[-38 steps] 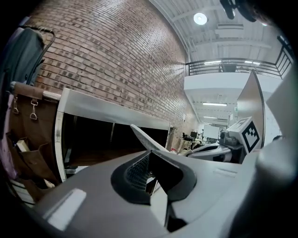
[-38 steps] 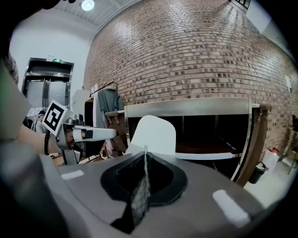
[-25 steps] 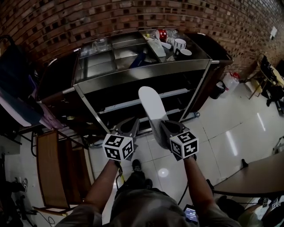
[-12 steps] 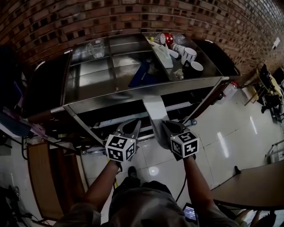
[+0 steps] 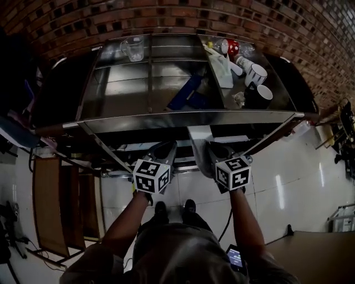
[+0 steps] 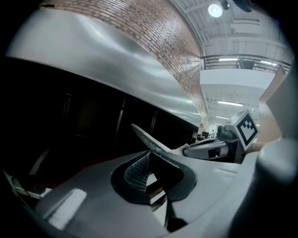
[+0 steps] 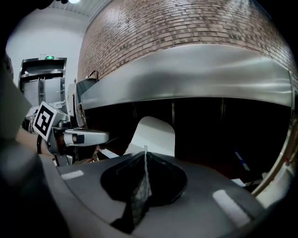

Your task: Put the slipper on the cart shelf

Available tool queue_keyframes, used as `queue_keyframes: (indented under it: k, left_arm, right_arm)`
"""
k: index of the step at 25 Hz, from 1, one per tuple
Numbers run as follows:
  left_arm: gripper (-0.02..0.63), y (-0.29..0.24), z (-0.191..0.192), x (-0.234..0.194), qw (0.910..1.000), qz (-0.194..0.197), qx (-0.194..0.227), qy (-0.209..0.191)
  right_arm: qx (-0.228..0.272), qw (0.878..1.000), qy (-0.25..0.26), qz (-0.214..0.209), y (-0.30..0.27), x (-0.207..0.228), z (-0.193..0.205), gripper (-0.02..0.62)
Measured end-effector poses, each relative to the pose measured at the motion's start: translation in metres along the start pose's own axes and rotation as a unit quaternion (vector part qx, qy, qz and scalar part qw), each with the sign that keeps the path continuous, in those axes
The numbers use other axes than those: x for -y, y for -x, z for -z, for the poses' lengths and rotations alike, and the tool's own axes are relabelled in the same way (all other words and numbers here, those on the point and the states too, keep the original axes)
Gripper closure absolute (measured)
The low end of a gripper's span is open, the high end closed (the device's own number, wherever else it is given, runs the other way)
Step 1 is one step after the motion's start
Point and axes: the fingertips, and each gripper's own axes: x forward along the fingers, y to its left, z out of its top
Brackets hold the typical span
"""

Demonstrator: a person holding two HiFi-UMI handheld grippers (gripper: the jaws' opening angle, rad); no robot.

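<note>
The white slipper [image 5: 200,136] sticks out level from my right gripper [image 5: 213,151], which is shut on its heel end. The toe end is hidden under the front rim of the steel cart's top [image 5: 183,118], inside the dark shelf opening [image 7: 214,132]. In the right gripper view the slipper [image 7: 154,135] rises just past the closed jaws. My left gripper [image 5: 165,150] hovers beside it on the left, shut and holding nothing. The left gripper view catches the slipper [image 6: 148,139] edge-on, with the right gripper [image 6: 198,149] behind it.
On the cart top stand a glass jug [image 5: 133,49], two mugs [image 5: 255,74], a blue object [image 5: 186,92] and a red item [image 5: 232,46]. A brick wall [image 5: 166,16] backs the cart. A wooden chair [image 5: 52,205] stands on the left on the tiled floor [image 5: 288,183].
Both grippers have moved forward toward the cart with the slipper. The slipper's toe end, fully visible before, now reaches under the cart top's front rim.
</note>
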Motion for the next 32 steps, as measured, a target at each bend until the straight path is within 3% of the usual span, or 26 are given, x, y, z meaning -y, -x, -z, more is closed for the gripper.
queue_keyframes:
  k: [6,13,22,32]
  left_arm:
    - [0.6,-0.011,0.001,0.0,0.9992,-0.039,0.002,0.01]
    - [0.6,-0.027,0.003,-0.004,0.9976,-0.068,-0.004,0.014]
    - [0.6,-0.03,0.009,-0.012,0.9964,-0.082,-0.015,0.017]
    - [0.6,-0.019,0.009,-0.014,0.9957,-0.087,-0.01,0.029]
  right_arm:
    - [0.003,0.999,0.005,-0.033,-0.026,0.021,-0.004,0.584]
    - [0.007,0.999,-0.027,-0.034,-0.071,0.052,0.001,0.585]
    - [0.013,0.999,-0.041,0.006,-0.132,0.092,0.001,0.584]
    - [0.0,0.998,-0.03,0.048,-0.169,0.104,0.003,0.581]
